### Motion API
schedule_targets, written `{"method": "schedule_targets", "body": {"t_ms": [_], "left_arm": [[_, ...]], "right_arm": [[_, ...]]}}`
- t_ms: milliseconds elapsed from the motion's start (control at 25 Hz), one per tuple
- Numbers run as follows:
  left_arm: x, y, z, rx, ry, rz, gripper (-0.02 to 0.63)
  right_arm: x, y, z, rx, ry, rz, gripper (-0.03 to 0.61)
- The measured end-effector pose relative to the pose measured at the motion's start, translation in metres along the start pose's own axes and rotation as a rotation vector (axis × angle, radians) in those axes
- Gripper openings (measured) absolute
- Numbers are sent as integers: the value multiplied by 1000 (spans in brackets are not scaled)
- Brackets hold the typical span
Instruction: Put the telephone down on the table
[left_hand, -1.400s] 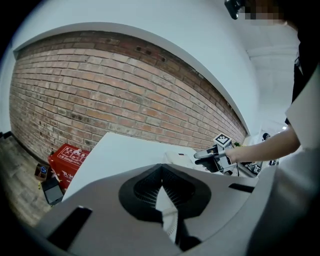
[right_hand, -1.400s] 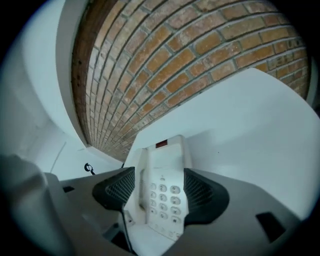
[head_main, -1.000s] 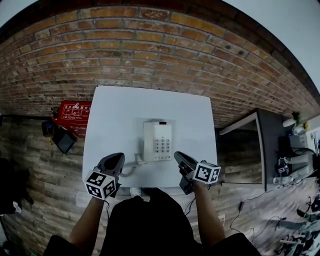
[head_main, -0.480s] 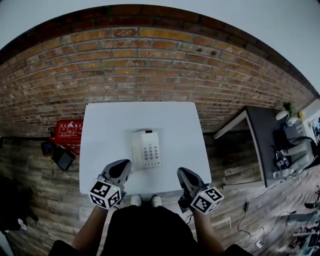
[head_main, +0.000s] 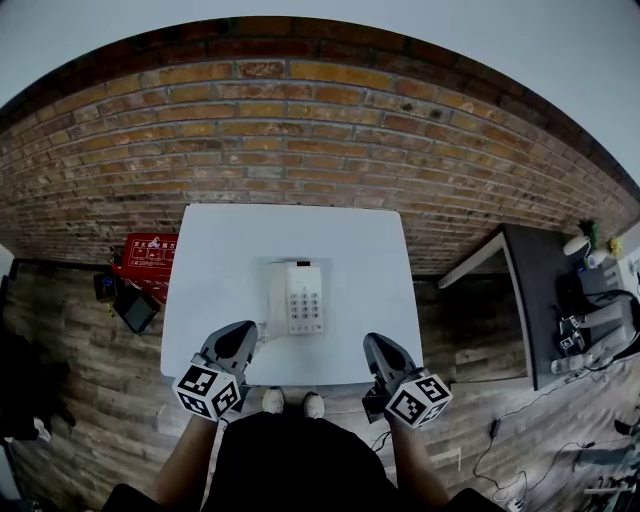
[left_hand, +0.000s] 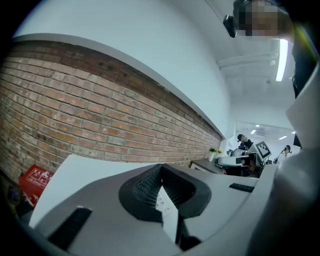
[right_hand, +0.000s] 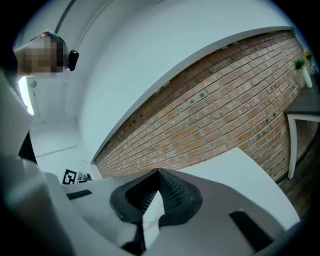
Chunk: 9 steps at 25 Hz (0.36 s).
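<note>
Telephone: white keypad telephone (head_main: 303, 297) is lying on white table (head_main: 220, 260), long axis away, ahead between left gripper (head_main: 241, 332) and right gripper (head_main: 374, 344).
Fingers: both are clenching empty.

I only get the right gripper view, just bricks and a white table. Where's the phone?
Observer: In the head view the telephone lies flat on the table, between the two grippers and a bit ahead of them.
Operator: Is anyone holding it?
Observer: No. The left gripper and the right gripper are both apart from it, near the table's front edge.
Operator: Is the left one open?
Observer: The left gripper view shows its jaws together, with nothing held.
</note>
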<state>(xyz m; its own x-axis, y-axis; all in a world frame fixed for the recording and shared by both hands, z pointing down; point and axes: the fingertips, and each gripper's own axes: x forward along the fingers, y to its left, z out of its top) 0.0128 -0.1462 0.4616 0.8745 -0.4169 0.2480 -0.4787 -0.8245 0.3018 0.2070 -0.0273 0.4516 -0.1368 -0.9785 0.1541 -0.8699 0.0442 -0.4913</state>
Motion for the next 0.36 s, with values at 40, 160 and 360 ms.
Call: {"method": "schedule_targets", "body": {"t_ms": [40,160,360], "left_arm": [[0,0,1,1,-3,5,12],[3,-1,0,13,3,16,12],[6,3,-5,-11,11,33,12]], "right_arm": [[-1,-2,1,-3,-1,0,21],[-4,-7,4,-8,-1,2,21],[-3,-11,2,-14,6,6,21]]}}
